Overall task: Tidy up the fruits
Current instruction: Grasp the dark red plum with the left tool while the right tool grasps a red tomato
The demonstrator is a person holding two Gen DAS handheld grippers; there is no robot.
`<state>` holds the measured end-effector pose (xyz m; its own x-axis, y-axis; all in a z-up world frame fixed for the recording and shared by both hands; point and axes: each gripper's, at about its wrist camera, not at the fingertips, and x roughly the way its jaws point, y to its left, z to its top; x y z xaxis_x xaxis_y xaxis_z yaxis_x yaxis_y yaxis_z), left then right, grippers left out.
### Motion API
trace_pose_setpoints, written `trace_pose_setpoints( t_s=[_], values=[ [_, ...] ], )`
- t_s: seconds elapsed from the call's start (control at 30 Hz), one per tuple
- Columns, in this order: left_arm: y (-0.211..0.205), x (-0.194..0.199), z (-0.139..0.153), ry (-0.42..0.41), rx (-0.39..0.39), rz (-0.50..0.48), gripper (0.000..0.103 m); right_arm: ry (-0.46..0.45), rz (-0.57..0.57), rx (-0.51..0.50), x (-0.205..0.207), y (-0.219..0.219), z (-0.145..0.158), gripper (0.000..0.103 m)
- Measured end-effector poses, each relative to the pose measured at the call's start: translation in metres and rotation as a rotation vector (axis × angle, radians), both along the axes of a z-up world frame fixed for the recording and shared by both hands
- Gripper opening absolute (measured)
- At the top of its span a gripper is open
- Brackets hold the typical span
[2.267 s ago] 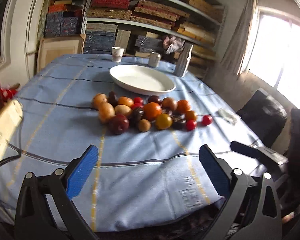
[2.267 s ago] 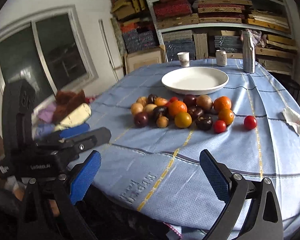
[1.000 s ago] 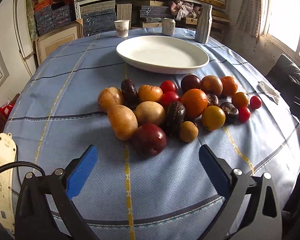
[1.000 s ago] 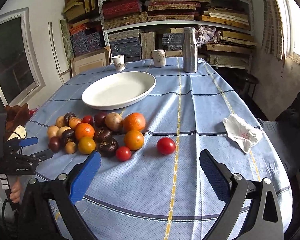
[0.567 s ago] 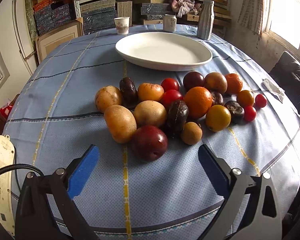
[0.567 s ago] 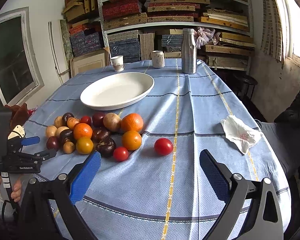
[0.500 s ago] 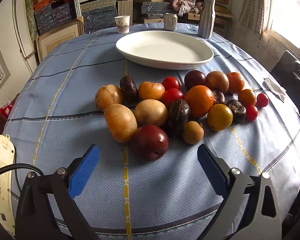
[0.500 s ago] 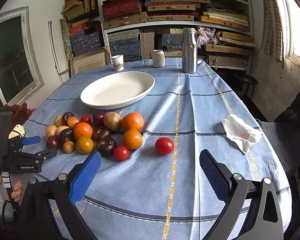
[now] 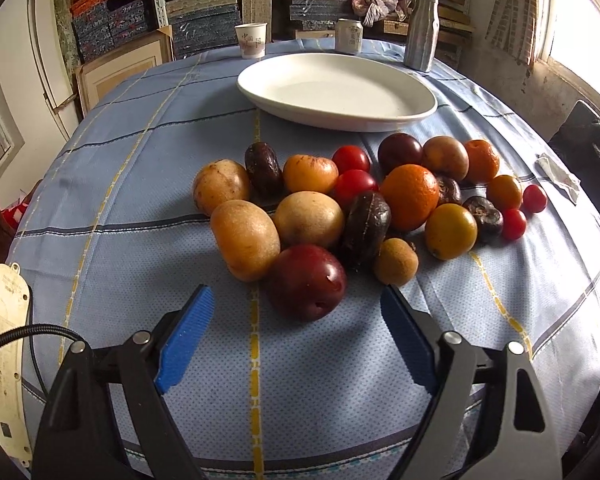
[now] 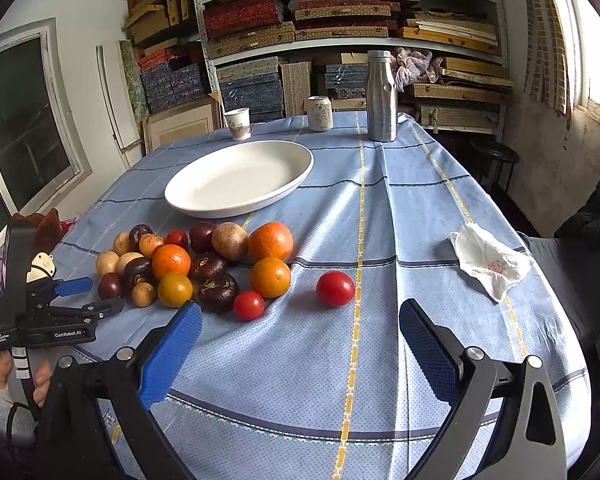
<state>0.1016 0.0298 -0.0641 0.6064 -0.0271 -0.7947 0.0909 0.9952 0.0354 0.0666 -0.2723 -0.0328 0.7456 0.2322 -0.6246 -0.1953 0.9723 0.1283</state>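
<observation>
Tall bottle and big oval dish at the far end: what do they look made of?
Tall bottle: likely brushed metal, perhaps steel; dull silver-grey sheen with soft vertical highlights. Oval dish: probably glazed ceramic, possibly melamine; plain white, smooth, faintly glossy, with a thick rounded rim.

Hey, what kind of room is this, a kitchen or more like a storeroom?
Probably a storeroom or workroom used for eating too: metal shelves behind are stacked with flat boxes, while the table wears a blue cloth and holds a white plate and loose fruit.
</observation>
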Motion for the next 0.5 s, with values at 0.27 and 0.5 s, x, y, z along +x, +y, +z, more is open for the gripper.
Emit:
trace_pose_setpoints(
  t_s=[0.27, 0.5],
  values=[
    [-0.0035, 0.0013, -0.0039, 0.018, -0.002, -0.018, 0.037, 0.010, -0.002, 0.003, 0.0005, 0.0001, -0.0030, 0.100],
    [-0.0012, 0.0019, -0.0047, 0.029, -0.052, -0.040, 0.037, 0.016, -0.008, 0.007, 0.0023, -0.0031, -0.0037, 0.100]
  ],
)
